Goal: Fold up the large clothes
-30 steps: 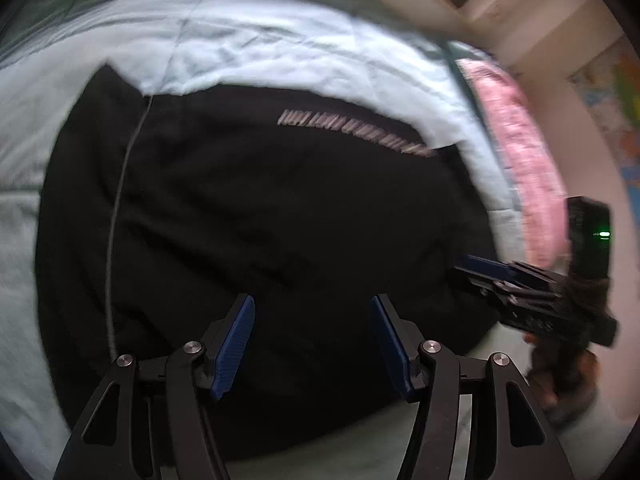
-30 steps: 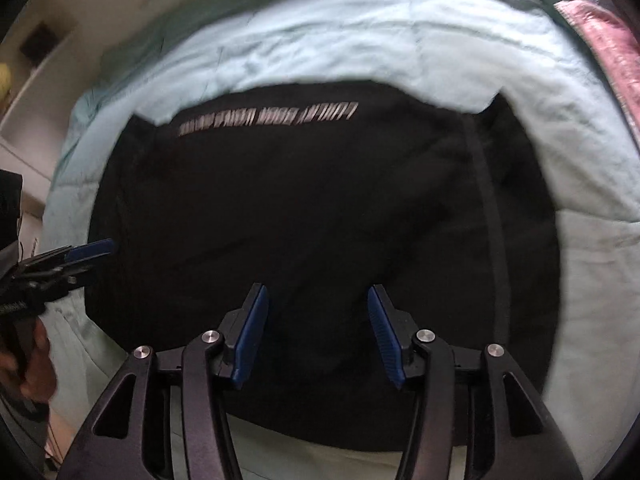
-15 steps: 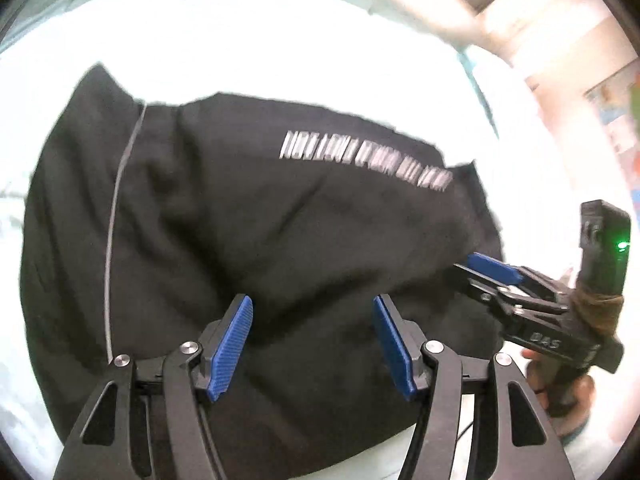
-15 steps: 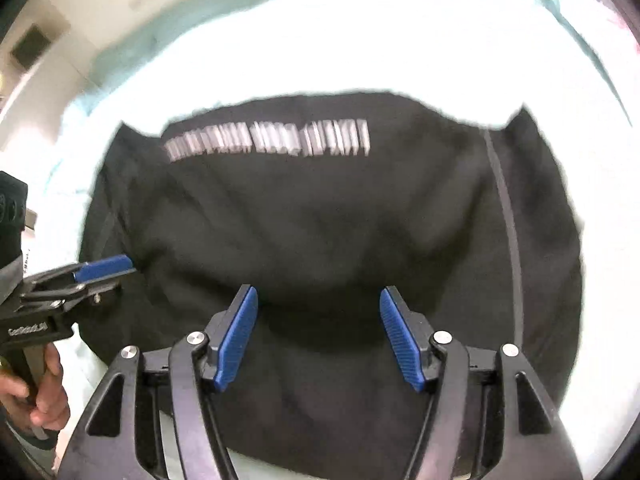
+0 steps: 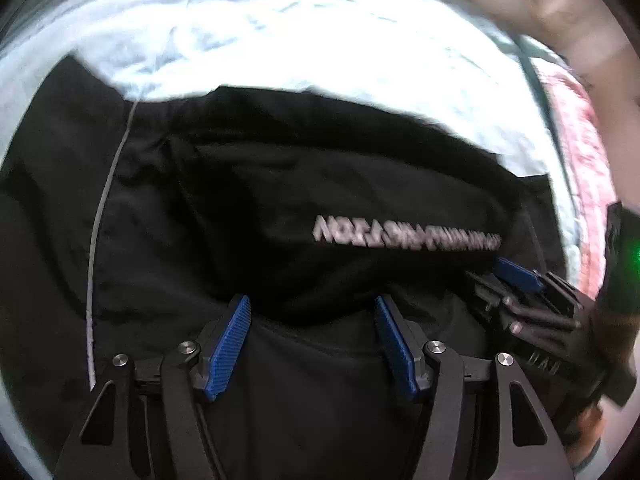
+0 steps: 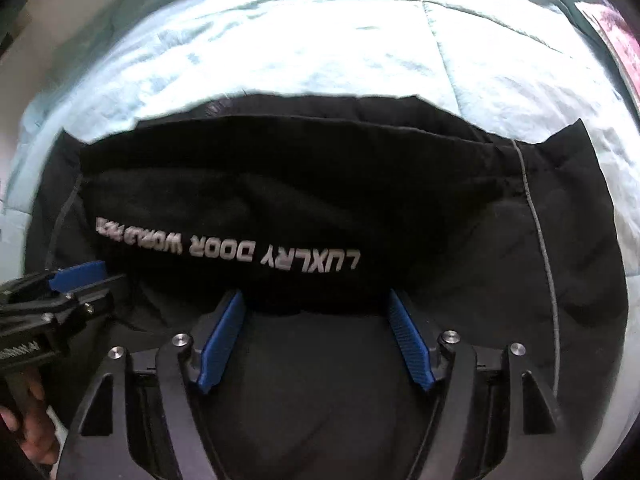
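A large black garment (image 5: 248,208) with white lettering (image 6: 228,250) lies on a pale blue bed cover, folded over so a fold edge runs across its middle. A thin white stripe (image 5: 100,236) runs down its left part. My left gripper (image 5: 312,340) is open and empty, low over the garment's near part. My right gripper (image 6: 316,340) is also open and empty over the near part. The right gripper shows at the right edge of the left wrist view (image 5: 520,280). The left gripper shows at the left edge of the right wrist view (image 6: 76,276).
The pale blue quilted bed cover (image 6: 320,40) spreads beyond the garment. A pink blanket (image 5: 588,152) lies at the bed's right side, also in the right wrist view (image 6: 616,32). A wall and window frame (image 5: 560,4) stand behind the bed.
Both grippers have moved down and closer to the garment. The lettering now sits much nearer the fingers and the garment's far part looks folded toward me.
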